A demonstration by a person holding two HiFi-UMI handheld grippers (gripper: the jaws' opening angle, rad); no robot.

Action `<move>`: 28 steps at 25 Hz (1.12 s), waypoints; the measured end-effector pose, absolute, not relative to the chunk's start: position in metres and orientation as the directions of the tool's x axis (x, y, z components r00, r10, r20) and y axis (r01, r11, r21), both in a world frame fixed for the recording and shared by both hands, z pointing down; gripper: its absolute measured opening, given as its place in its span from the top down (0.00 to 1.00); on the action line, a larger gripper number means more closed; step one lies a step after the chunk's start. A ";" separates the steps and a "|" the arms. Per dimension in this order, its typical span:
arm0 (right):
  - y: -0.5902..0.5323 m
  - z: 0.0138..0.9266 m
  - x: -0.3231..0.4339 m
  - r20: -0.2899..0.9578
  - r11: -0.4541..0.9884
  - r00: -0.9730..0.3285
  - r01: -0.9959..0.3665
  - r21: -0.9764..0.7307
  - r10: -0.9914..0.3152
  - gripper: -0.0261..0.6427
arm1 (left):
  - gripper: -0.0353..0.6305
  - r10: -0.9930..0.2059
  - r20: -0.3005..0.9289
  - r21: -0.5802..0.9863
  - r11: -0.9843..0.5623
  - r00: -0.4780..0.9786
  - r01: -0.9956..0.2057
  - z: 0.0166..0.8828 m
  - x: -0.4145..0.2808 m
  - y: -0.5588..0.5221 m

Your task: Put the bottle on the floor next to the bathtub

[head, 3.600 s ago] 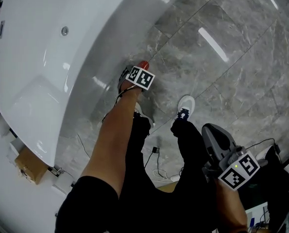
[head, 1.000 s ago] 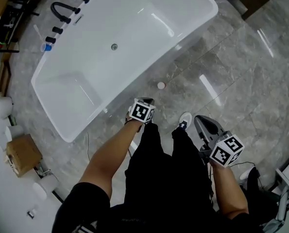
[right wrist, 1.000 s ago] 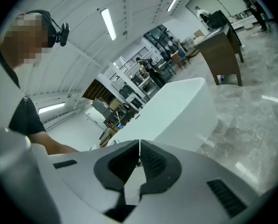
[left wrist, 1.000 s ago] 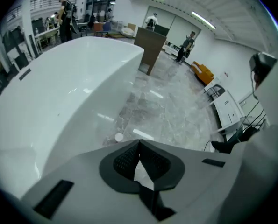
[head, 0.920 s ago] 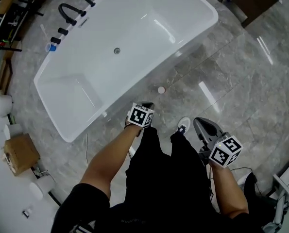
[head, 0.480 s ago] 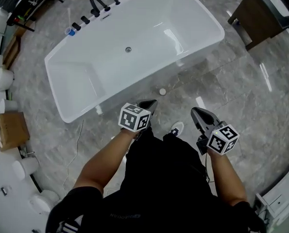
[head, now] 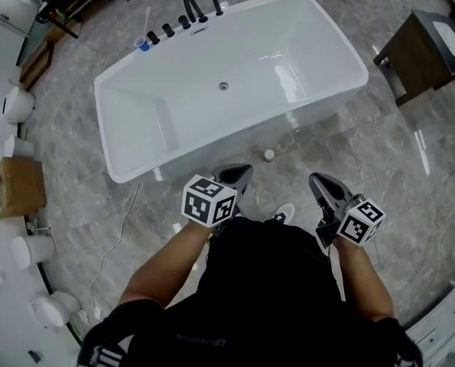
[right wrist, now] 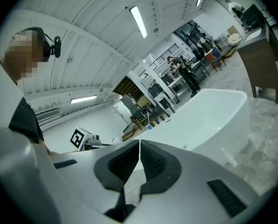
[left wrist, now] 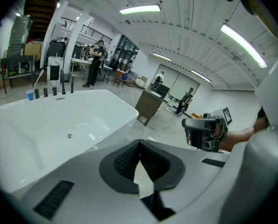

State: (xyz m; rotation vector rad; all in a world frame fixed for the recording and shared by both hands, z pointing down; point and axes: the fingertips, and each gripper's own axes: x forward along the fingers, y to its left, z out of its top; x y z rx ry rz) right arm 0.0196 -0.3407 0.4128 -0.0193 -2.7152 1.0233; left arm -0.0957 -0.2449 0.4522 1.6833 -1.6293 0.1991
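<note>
Pale bottle [head: 269,154] beside bathtub [head: 288,44]: only its top shows.

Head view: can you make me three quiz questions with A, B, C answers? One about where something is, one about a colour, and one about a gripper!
1. Where is the bottle?
A. On the floor beside the bathtub
B. Inside the tub
C. In a gripper

2. What colour is the bathtub?
A. Black
B. White
C. Green

3. How is the left gripper?
A. Wide open
B. Shut on the bottle
C. Shut, with nothing in it

Answers:
1. A: the head view shows the bottle standing on the grey floor just outside the tub's wall.
2. B: the tub is white all over, inside and out.
3. C: the left gripper view shows its two pads pressed together with nothing between them.
</note>
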 end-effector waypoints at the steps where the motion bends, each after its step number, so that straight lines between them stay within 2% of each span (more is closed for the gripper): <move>1: -0.335 0.409 0.019 0.223 0.762 -0.970 -0.075 -0.644 0.093 0.90 | 0.92 -0.785 0.596 0.405 0.114 0.168 -0.907 0.449 -0.098 -0.237; 11: -0.266 0.380 -0.008 0.303 0.826 -0.953 -0.194 -0.530 -0.029 0.90 | 0.92 -0.832 0.506 0.442 0.024 0.227 -0.897 0.404 -0.112 -0.178; 28: -0.211 0.370 0.013 0.329 0.822 -0.929 -0.318 -0.473 -0.170 0.90 | 0.92 -0.838 0.475 0.409 -0.060 0.268 -0.911 0.394 -0.115 -0.128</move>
